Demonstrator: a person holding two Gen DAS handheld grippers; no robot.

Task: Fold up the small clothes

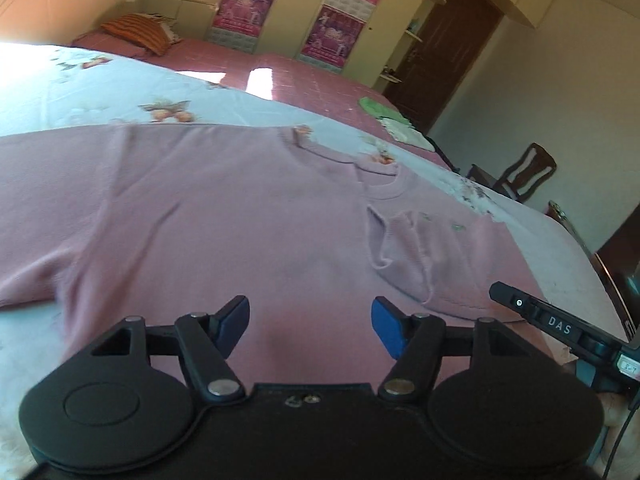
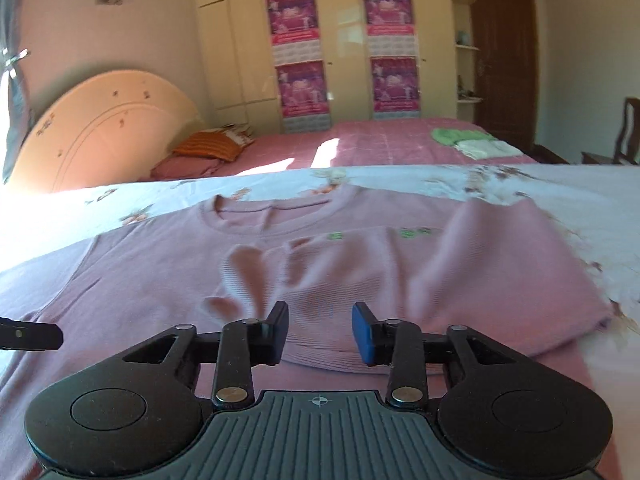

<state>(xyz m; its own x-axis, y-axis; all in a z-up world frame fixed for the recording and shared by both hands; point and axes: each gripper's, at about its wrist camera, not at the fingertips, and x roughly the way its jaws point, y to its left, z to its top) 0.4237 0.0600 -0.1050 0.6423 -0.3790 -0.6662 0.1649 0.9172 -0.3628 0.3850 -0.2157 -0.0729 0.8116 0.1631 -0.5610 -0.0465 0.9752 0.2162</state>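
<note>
Sunlight falls across a pink-covered bed [image 2: 400,136] with a curved cream headboard [image 2: 100,128], behind it a cream wardrobe [image 2: 344,20] bearing pink posters [image 2: 302,88], beside a dark wooden door [image 2: 500,52].

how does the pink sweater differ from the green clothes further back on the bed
The pink sweater is large and lies spread open on the floral sheet, one sleeve folded across its chest; the green clothes are a small heap on the pink bedspread. The sweater is right under both claws; the green clothes lie far beyond them. Both are untouched by any claw.
</note>
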